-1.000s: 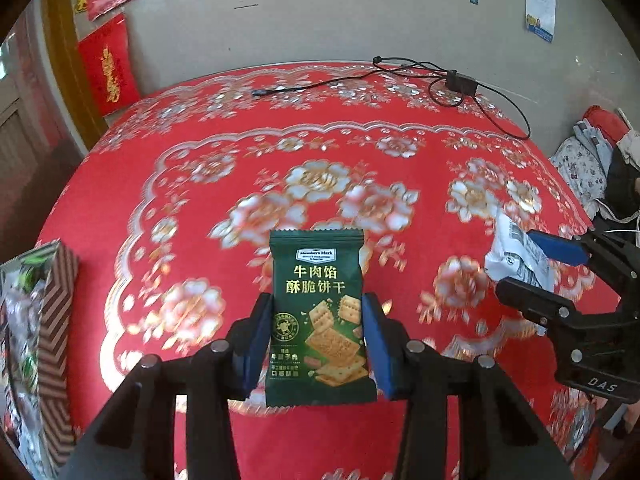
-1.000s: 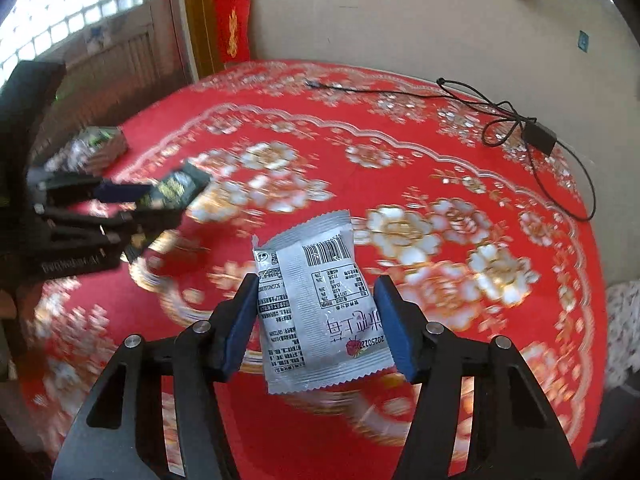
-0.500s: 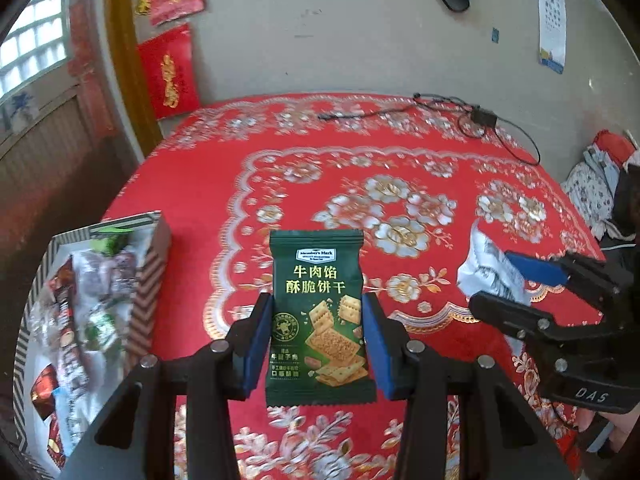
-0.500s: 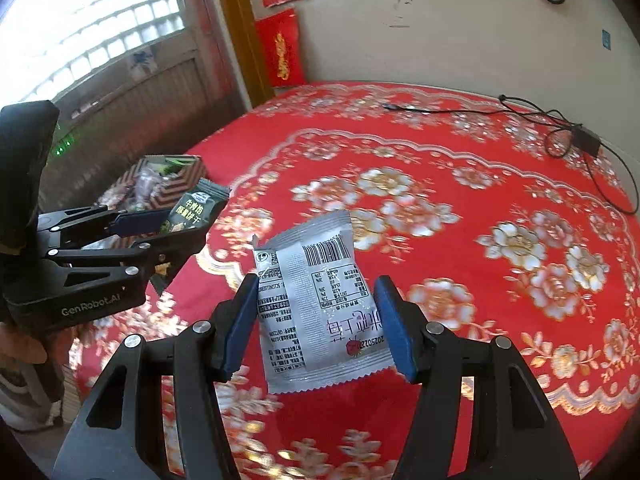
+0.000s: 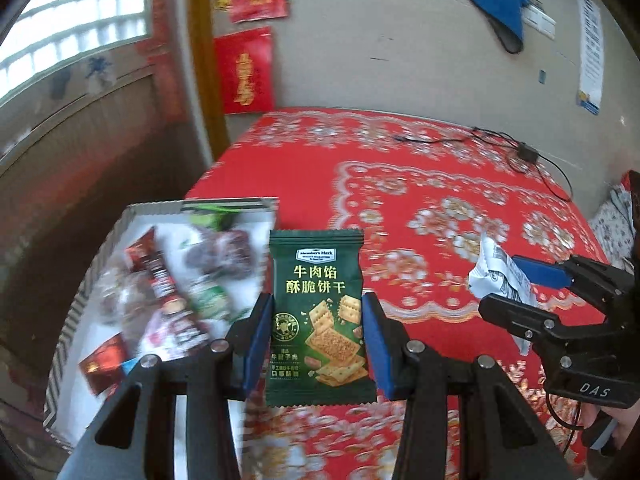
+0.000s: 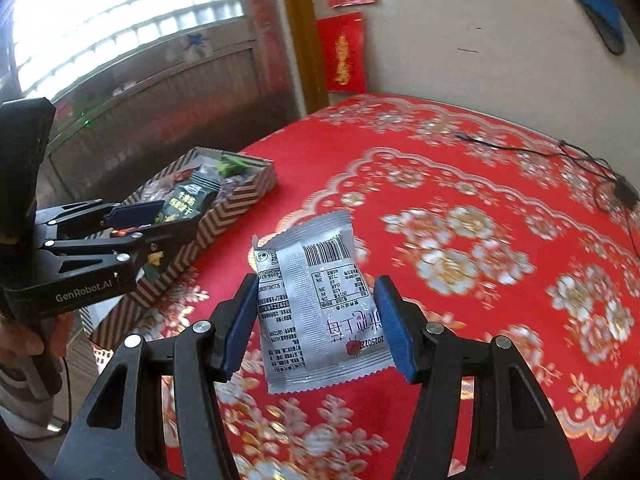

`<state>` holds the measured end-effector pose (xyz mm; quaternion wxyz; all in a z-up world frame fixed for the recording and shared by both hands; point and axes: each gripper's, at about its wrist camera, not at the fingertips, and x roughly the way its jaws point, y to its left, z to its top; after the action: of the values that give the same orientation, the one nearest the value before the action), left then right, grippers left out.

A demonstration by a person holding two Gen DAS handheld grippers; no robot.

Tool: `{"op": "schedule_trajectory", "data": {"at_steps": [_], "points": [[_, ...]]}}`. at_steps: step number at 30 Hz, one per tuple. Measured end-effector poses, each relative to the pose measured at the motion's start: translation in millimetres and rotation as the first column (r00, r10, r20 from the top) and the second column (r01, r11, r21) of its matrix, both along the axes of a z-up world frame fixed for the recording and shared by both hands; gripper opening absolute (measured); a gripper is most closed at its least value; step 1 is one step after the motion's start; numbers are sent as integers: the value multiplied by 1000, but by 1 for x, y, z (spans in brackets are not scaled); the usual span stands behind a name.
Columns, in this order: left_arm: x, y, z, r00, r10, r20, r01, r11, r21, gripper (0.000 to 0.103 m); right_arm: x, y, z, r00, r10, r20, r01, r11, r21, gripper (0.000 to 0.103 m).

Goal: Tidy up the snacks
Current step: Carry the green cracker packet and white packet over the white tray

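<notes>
My left gripper (image 5: 317,340) is shut on a green cracker packet (image 5: 318,312), held upright just right of a striped snack box (image 5: 168,210) that holds several wrapped snacks. My right gripper (image 6: 318,320) is shut on a silver snack packet (image 6: 316,304), back side with barcode facing me, above the red tablecloth. In the right wrist view the left gripper (image 6: 132,224) with its green packet (image 6: 184,202) hovers over the box (image 6: 236,196). In the left wrist view the right gripper (image 5: 516,286) with the silver packet (image 5: 494,270) is at the right.
The round table has a red floral cloth (image 5: 440,200). A black cable with adapter (image 5: 524,152) lies at its far side near the wall. The box sits at the table's left edge, beside a wooden railing and window.
Both grippers swung left toward the snack box, still holding their packets. The box now sits close to the left gripper, and the left gripper is over it in the right wrist view.
</notes>
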<state>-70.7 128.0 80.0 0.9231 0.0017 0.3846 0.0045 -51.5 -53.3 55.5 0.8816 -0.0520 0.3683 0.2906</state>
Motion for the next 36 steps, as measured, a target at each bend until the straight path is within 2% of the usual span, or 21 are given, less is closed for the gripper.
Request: {"op": "schedule_trajectory", "data": {"at_steps": [8, 19, 28, 36], "points": [[-15, 51, 4, 995, 101, 16, -101, 995, 7, 47, 3, 48, 2, 996, 86, 6, -86, 996, -8, 58], [-33, 117, -2, 972, 236, 1, -236, 972, 0, 47, 8, 119, 14, 978, 209, 21, -208, 978, -27, 58], [-36, 145, -19, 955, 295, -25, -295, 955, -7, 47, 20, 180, 4, 959, 284, -21, -284, 958, -22, 58], [-35, 158, -31, 949, 313, -41, -314, 949, -16, 47, 17, 214, -6, 942, 331, -48, -333, 942, -38, 58]]}}
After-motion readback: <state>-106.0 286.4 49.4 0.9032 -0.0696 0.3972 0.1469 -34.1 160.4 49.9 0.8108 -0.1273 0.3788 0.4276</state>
